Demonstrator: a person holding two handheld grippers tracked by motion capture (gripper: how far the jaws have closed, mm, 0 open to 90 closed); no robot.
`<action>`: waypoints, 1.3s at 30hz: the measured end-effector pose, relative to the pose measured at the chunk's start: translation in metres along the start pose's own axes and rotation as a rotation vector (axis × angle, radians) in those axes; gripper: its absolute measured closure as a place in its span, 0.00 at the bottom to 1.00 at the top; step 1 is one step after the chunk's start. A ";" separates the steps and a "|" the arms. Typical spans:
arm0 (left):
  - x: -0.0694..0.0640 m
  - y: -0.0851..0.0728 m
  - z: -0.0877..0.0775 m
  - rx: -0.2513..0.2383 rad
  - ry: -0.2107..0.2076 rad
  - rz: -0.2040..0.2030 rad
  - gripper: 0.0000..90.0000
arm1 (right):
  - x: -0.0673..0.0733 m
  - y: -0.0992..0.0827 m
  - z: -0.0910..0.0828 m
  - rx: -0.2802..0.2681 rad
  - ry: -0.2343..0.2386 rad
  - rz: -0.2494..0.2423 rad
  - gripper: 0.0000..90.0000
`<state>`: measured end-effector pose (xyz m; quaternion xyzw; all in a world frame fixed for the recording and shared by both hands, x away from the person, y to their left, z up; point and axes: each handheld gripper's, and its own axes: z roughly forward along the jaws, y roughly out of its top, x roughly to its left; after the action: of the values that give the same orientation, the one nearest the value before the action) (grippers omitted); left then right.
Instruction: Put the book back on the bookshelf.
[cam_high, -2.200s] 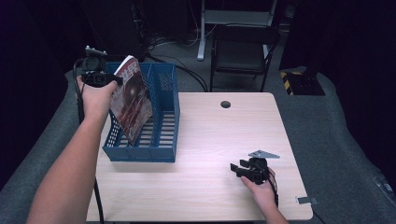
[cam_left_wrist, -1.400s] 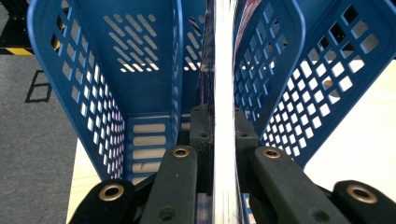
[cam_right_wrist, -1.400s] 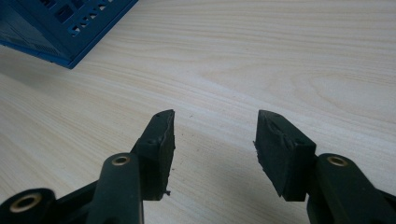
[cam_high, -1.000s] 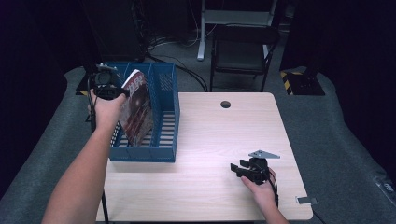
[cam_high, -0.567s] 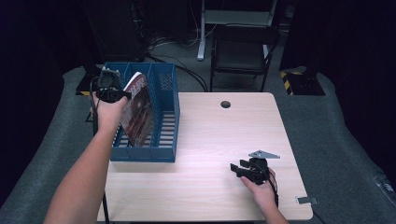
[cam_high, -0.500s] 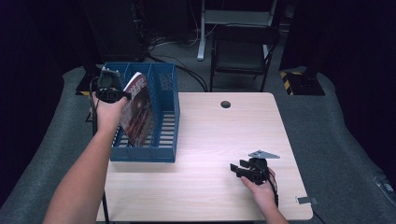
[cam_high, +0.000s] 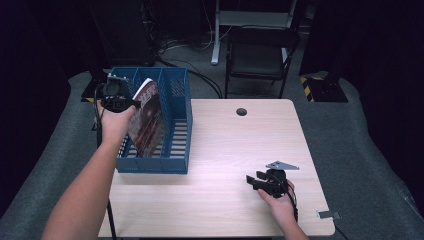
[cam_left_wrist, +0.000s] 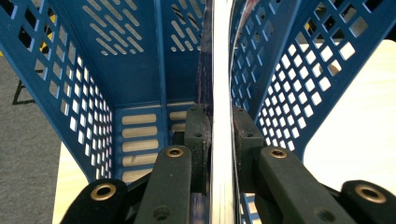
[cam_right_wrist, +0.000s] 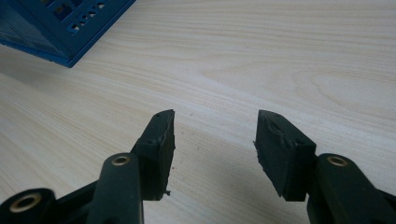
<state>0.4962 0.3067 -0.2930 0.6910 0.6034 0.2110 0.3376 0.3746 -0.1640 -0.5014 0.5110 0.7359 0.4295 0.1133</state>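
Note:
A magazine (cam_high: 148, 117) with a dark red cover stands tilted inside the blue file rack (cam_high: 177, 105) at the table's left. My left gripper (cam_high: 126, 103) is shut on the magazine's top edge. In the left gripper view the white page edges of the magazine (cam_left_wrist: 222, 93) run between the two jaws of my left gripper (cam_left_wrist: 221, 123), down into the rack (cam_left_wrist: 130, 70). My right gripper (cam_high: 252, 182) rests low near the table's front right and stands open, nothing between its fingers. In its own view my right gripper (cam_right_wrist: 214, 122) hovers over bare wood.
The light wooden table (cam_high: 235, 150) has a round cable hole (cam_high: 241, 111) at the back. A corner of the blue rack (cam_right_wrist: 60, 28) lies far left of the right gripper. A black chair (cam_high: 260, 55) and cables stand behind the table.
My left gripper has carried the magazine to the right and lower into the rack, standing it more upright. The right gripper has not moved.

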 end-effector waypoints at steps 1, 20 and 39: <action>0.000 -0.001 -0.001 -0.003 -0.001 -0.001 0.88 | 0.000 0.000 0.000 0.002 0.000 0.002 0.52; 0.008 -0.016 -0.023 0.010 -0.053 0.026 0.86 | 0.000 0.000 0.000 -0.002 -0.001 0.002 0.52; 0.013 -0.030 -0.035 -0.005 -0.054 0.042 0.87 | 0.000 0.000 0.000 0.002 -0.004 0.000 0.52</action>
<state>0.4536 0.3282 -0.2920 0.7080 0.5790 0.2008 0.3510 0.3750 -0.1642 -0.5018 0.5119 0.7360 0.4280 0.1143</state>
